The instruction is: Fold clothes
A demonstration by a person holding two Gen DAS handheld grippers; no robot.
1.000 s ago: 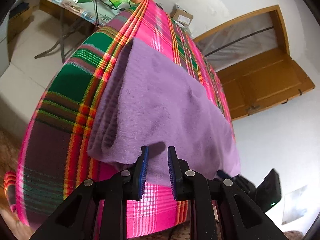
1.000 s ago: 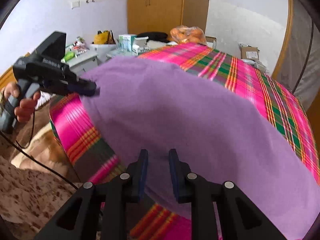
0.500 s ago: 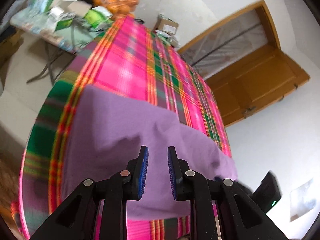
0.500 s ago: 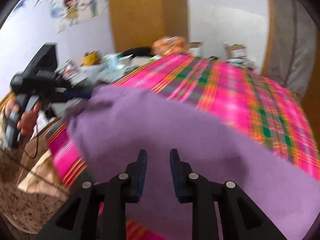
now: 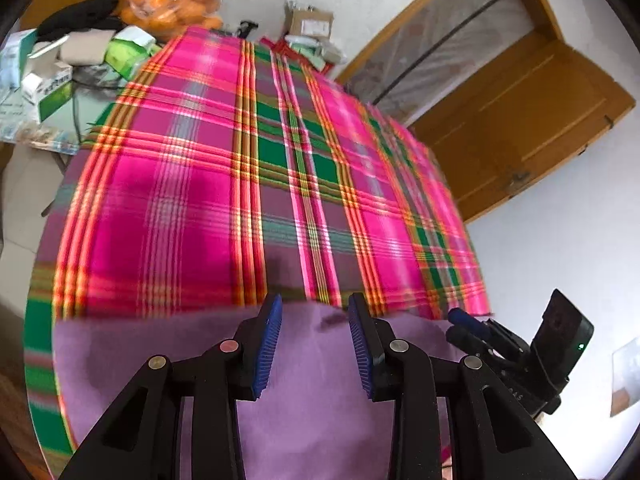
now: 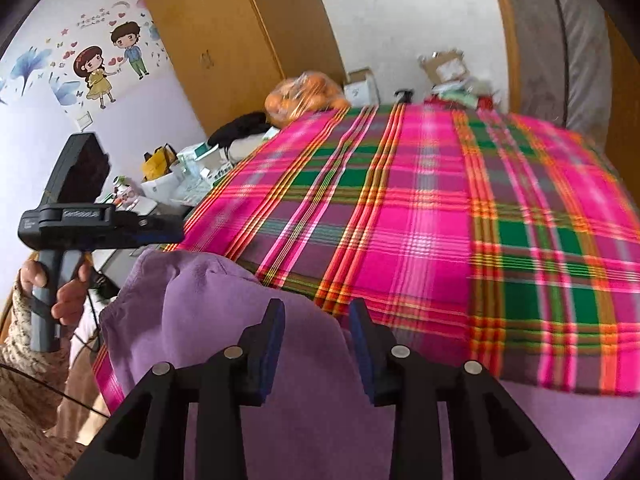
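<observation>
Covered edge to edge by a pink, green and orange plaid cloth (image 5: 248, 184), smooth and flat across the surface beneath. Lying directly on the cloth at its near edge, a purple garment (image 5: 312, 392), bunched into soft folds toward the left corner (image 6: 188, 296) and spread wider along the right (image 6: 560, 416). Rest of the plaid bare.
</observation>
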